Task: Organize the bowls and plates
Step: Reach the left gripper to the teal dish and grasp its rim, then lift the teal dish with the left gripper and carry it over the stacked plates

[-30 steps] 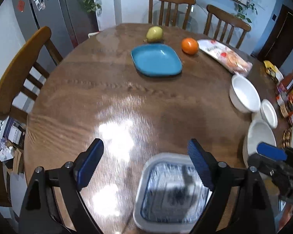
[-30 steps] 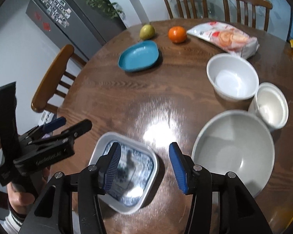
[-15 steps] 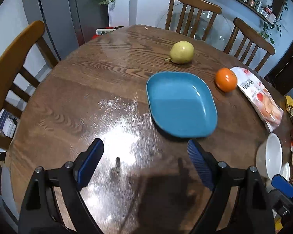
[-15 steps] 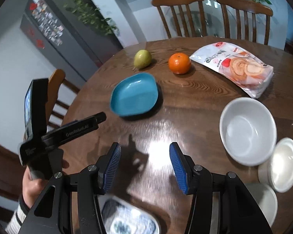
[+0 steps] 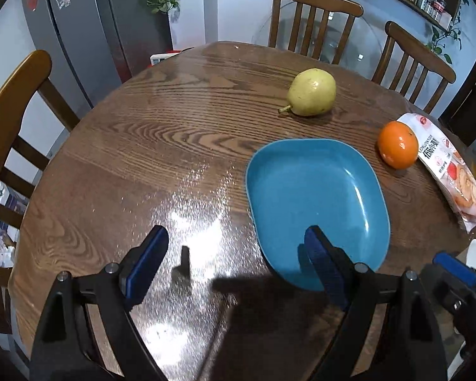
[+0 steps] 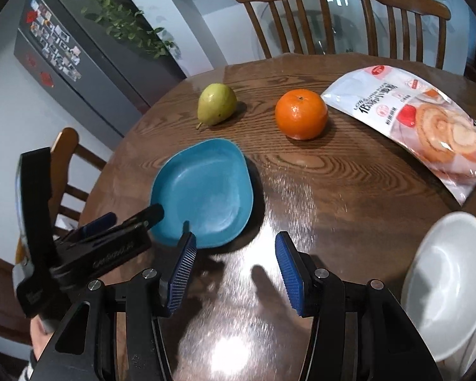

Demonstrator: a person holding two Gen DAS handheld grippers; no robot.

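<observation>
**Two empty grippers over the desk by the blue plate**

The left gripper (image 5: 234, 260) stands wide apart with nothing between its blue pads. It hangs over the near part of the round wooden desk (image 5: 136, 146); its right pad overlaps the near edge of the blue plate (image 5: 314, 197) in the left wrist view, but whether it touches the plate cannot be told. The right gripper (image 6: 234, 266) is about half open, also released and holding nothing, with bare shiny desk between its pads. In the right wrist view the left gripper shows at the near left, its tips reaching over the plate's near left rim.

There is one blue plate, empty, lying flat left of the desk's middle. One white bowl (image 6: 447, 282) sits at the near right edge, well apart from the plate, also empty. Beyond the plate lie one pear (image 6: 216, 104) on the far left and one orange (image 6: 301, 114) to its right, each apart from the plate. One snack bag (image 6: 412, 117) lies flat on the far right, just beside the orange. Three wooden chairs stand around the desk: two at the far side, one on the left.
</observation>
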